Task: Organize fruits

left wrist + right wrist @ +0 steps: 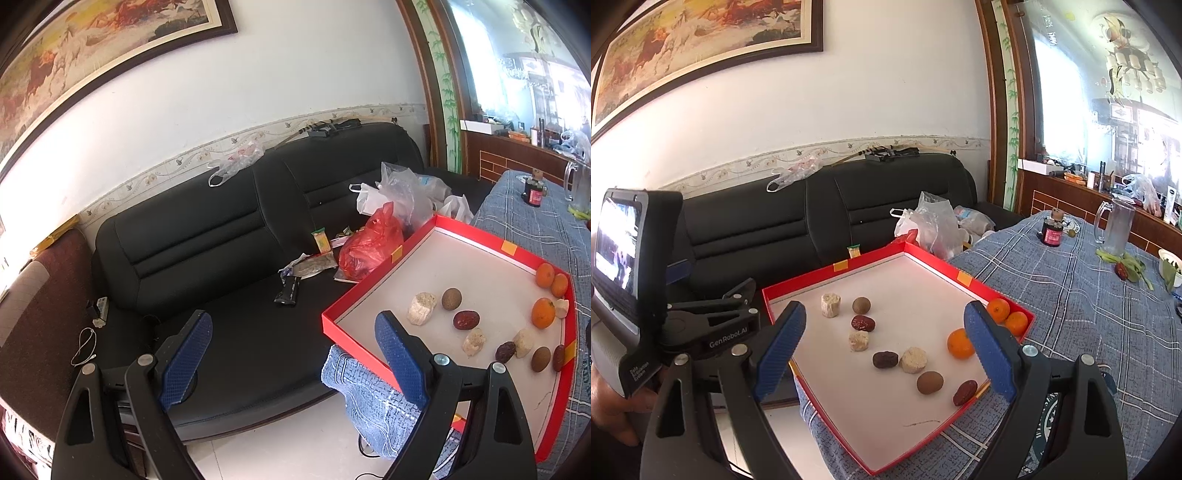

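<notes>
A red tray (871, 259) with a white floor lies on the plaid tablecloth. It holds three oranges (959, 344) near its right rim, plus several dark red dates (863, 323), two brown round fruits (929, 383) and pale rough chunks (913, 360). My right gripper (884, 325) hangs open above the tray's near part, with nothing between its fingers. My left gripper (293, 332) is open too and holds nothing. It sits off the tray's left corner (328, 317), over the sofa. In the left wrist view the oranges (543, 313) lie far right.
A black sofa (207, 236) carries a red bag (369, 243), clear bags and wrappers. On the table (1071, 295) stand a dark jar (1052, 232) and a glass pitcher (1117, 227), beside leaves with a date (1123, 271). A hand (613, 406) holds the left gripper's housing (701, 328).
</notes>
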Action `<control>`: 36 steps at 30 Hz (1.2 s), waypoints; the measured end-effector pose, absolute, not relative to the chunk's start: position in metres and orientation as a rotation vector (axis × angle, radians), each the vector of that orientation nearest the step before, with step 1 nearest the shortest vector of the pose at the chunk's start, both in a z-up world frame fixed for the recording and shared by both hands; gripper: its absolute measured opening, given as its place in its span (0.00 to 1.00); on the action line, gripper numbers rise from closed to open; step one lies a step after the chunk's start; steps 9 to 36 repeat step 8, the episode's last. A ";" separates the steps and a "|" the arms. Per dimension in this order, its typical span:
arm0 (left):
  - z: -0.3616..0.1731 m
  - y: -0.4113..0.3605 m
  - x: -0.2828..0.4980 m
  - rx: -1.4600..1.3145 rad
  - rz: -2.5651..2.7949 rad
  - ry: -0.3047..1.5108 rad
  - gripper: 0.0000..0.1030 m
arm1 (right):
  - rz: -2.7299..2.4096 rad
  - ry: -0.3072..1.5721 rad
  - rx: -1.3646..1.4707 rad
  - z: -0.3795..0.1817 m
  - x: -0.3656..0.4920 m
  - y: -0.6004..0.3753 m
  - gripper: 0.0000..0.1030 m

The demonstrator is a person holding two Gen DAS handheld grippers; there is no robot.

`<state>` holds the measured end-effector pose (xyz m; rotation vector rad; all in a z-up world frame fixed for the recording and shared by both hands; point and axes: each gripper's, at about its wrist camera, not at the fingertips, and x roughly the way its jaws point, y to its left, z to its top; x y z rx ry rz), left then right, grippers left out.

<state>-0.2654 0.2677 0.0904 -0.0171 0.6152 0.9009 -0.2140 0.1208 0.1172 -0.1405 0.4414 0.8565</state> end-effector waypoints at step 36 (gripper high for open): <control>0.104 0.250 -0.264 0.011 0.878 0.579 0.88 | 0.842 0.433 -0.102 0.122 -0.211 0.104 0.85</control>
